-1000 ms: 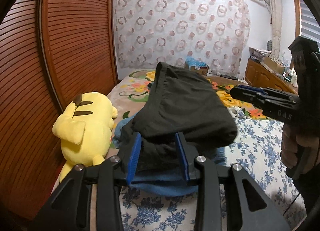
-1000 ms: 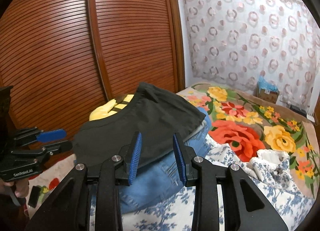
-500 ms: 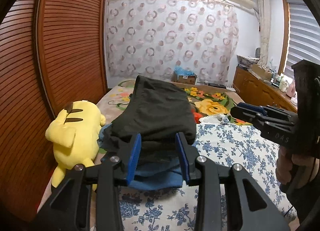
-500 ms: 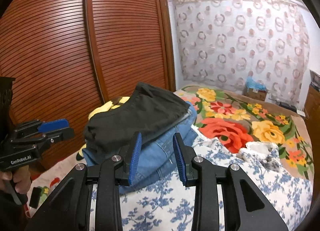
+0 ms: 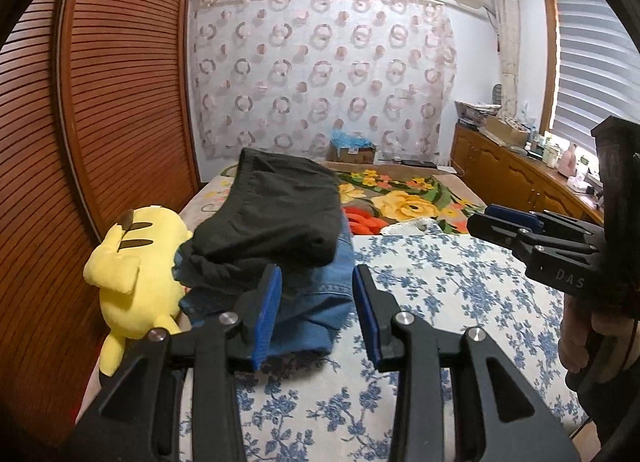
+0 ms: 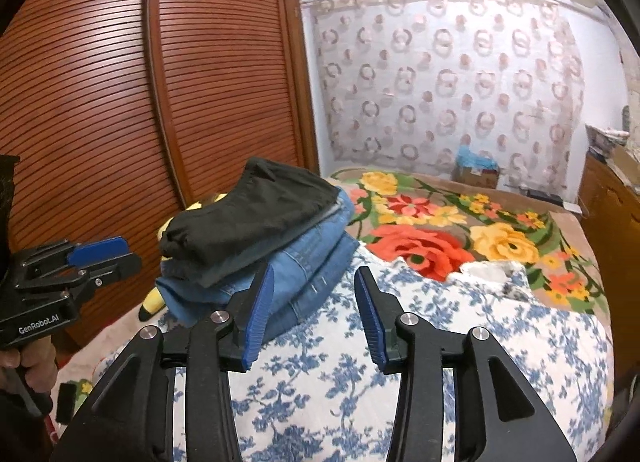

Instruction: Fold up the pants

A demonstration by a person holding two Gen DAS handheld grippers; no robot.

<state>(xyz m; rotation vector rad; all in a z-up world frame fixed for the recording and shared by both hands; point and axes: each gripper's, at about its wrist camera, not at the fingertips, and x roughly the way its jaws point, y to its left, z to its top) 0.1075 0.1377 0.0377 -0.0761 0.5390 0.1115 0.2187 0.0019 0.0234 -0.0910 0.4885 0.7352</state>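
Note:
Folded black pants (image 5: 276,214) lie on top of folded blue jeans (image 5: 340,262), in a stack at the left side of the bed. My left gripper (image 5: 316,314) is open just in front of the stack, with nothing between its pads. In the right wrist view the same black pants (image 6: 256,218) and jeans (image 6: 312,258) sit ahead and to the left. My right gripper (image 6: 314,316) hangs over the sheet; its jaws are opening and nothing is between them. Each view also catches the other tool: the right gripper (image 5: 488,222) and the left gripper (image 6: 124,256), both clear of the stack.
A yellow plush toy (image 5: 136,262) lies against the stack beside the slatted wooden wardrobe (image 6: 160,102). A blue-flowered sheet (image 5: 440,302) covers the near bed, and a bright floral blanket (image 6: 440,230) the far part. A crumpled white cloth (image 6: 492,278) lies between them. A cabinet (image 5: 512,178) runs along the right.
Both grippers have drawn back from the stack, which now looks smaller and farther off. The right gripper's jaws stand wider apart than before. The stack itself has stayed in place.

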